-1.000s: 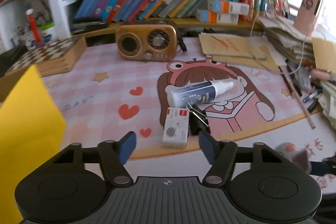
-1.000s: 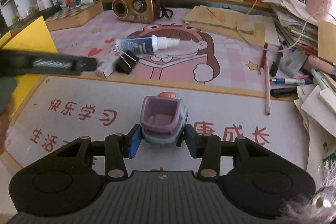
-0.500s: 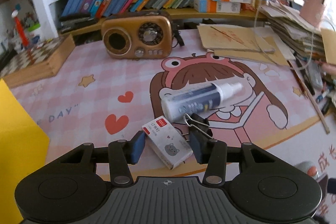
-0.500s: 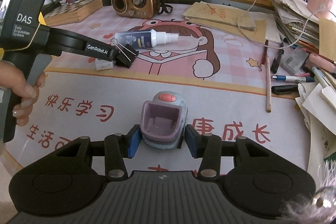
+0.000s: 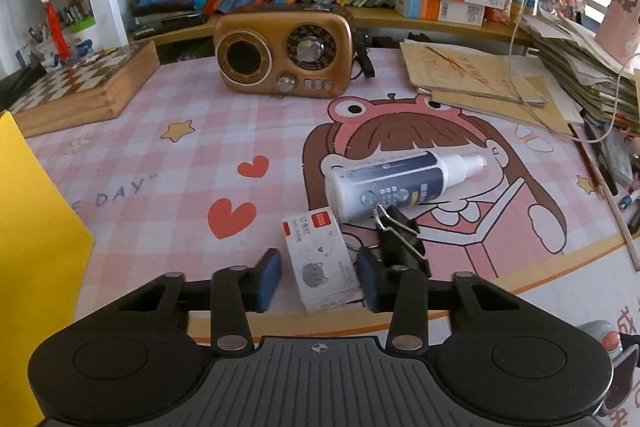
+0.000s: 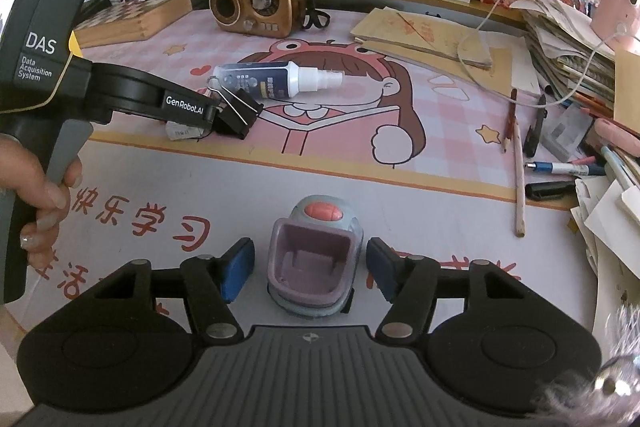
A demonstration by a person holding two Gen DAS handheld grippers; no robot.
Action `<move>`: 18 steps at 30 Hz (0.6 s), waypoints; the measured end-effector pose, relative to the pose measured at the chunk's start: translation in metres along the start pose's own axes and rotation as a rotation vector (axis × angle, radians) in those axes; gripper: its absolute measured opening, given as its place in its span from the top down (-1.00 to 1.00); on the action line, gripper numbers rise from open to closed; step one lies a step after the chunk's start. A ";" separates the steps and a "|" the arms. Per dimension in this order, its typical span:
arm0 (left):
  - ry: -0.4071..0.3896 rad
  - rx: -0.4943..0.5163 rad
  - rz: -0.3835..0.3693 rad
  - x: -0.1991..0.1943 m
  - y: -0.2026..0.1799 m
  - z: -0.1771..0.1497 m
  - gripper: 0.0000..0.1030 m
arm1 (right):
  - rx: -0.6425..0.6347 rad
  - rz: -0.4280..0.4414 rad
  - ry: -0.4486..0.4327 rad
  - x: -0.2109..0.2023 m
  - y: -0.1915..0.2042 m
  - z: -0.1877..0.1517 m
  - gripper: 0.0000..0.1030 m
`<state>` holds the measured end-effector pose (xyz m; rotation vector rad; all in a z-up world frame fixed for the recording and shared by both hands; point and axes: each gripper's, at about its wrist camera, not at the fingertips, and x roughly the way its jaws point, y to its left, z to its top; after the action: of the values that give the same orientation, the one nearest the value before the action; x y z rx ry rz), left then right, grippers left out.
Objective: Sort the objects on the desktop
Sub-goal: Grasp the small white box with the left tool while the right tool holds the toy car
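A small white box [image 5: 316, 251] with a cat print lies on the pink desk mat [image 5: 160, 167]. It sits between the fingers of my left gripper [image 5: 318, 279], whose jaws are closing; a thin gap still shows at the left pad [image 5: 268, 279]. A black binder clip [image 5: 400, 239] touches the box's right side, below a white and navy spray bottle [image 5: 400, 179] that lies flat. In the right wrist view, my right gripper [image 6: 310, 269] has jaws opening around a grey and purple toy-like object [image 6: 316, 259] that stands on the mat, both pads clear of it.
A golden retro radio [image 5: 284, 51] and a wooden chessboard box [image 5: 80, 87] stand at the back under a shelf of books. A yellow sheet [image 5: 28, 227] rises at the left. Paper stacks, a pencil [image 6: 518, 167] and pens crowd the right side. A hand [image 6: 40, 195] holds the left gripper's handle.
My left gripper moved forward and down until the white box came between its fingers, and its jaws narrowed. My right gripper's pads spread away from the toy-like object they had pressed on.
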<state>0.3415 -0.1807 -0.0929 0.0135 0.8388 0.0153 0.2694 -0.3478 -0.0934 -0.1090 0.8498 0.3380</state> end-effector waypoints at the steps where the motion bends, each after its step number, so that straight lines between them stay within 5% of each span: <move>1: 0.001 -0.001 0.001 -0.001 0.001 0.000 0.43 | -0.003 -0.002 -0.001 0.001 0.000 0.000 -0.17; 3: -0.003 -0.012 -0.001 -0.005 0.005 -0.001 0.45 | -0.013 -0.010 -0.002 0.001 0.002 0.001 -0.12; 5: -0.027 -0.017 0.000 -0.016 0.009 -0.004 0.45 | -0.017 -0.018 -0.008 0.001 0.002 0.001 0.18; 18: -0.127 -0.072 -0.103 -0.113 0.021 -0.025 0.45 | 0.017 0.016 -0.056 -0.022 -0.003 0.008 0.20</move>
<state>0.2474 -0.1618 -0.0256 -0.0958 0.7111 -0.0515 0.2629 -0.3543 -0.0716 -0.0770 0.7987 0.3477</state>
